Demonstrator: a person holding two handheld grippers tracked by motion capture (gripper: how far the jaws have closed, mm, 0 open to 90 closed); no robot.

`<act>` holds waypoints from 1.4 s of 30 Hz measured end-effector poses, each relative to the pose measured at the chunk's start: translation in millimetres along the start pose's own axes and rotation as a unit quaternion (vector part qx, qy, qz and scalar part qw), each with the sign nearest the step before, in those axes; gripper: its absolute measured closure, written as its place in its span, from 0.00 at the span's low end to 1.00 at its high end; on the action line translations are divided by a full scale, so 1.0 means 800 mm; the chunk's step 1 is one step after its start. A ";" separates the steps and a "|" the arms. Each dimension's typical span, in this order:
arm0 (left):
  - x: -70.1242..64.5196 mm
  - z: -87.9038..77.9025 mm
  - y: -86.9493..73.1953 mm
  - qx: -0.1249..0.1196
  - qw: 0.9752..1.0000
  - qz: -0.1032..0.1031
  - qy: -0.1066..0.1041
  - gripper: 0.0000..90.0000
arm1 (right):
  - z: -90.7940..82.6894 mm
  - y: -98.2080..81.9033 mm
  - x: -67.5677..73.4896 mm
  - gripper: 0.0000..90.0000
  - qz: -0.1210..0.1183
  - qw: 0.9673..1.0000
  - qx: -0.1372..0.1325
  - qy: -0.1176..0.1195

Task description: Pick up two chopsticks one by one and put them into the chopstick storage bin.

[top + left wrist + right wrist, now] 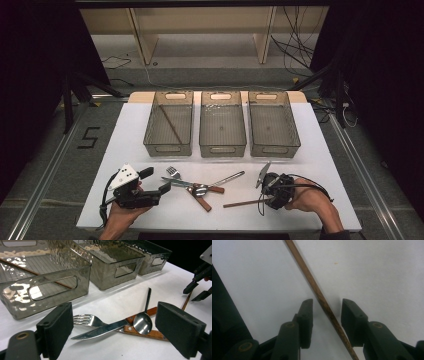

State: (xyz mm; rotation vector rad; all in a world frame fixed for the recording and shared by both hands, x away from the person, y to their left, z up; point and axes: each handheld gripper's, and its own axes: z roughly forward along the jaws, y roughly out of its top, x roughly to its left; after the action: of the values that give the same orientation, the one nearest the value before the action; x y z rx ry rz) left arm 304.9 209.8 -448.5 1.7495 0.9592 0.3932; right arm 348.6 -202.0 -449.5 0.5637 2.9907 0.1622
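Right gripper, low in frame, straddles the chopstick on the surface, pads not yet pressing, set to pinch it. Left gripper waits released near cutlery.

We see a matt wooden chopstick, a glossy metal spoon, ribbed smoky plastic bins and a smooth white counter.
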 end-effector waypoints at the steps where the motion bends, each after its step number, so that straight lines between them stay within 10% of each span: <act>1: 0.000 0.000 0.000 0.000 1.000 0.000 0.000 0.16 | 0.001 0.001 0.000 0.70 0.000 1.000 0.001 -0.002; 42: 0.000 0.001 0.000 0.000 1.000 0.000 0.002 0.16 | 0.001 0.008 0.009 0.95 -0.071 0.997 0.034 0.010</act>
State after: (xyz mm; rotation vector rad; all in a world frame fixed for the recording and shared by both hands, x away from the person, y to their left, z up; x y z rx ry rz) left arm 305.4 209.2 -449.0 1.7502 0.9617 0.3973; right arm 344.7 -193.3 -450.3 0.3543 3.0507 0.0551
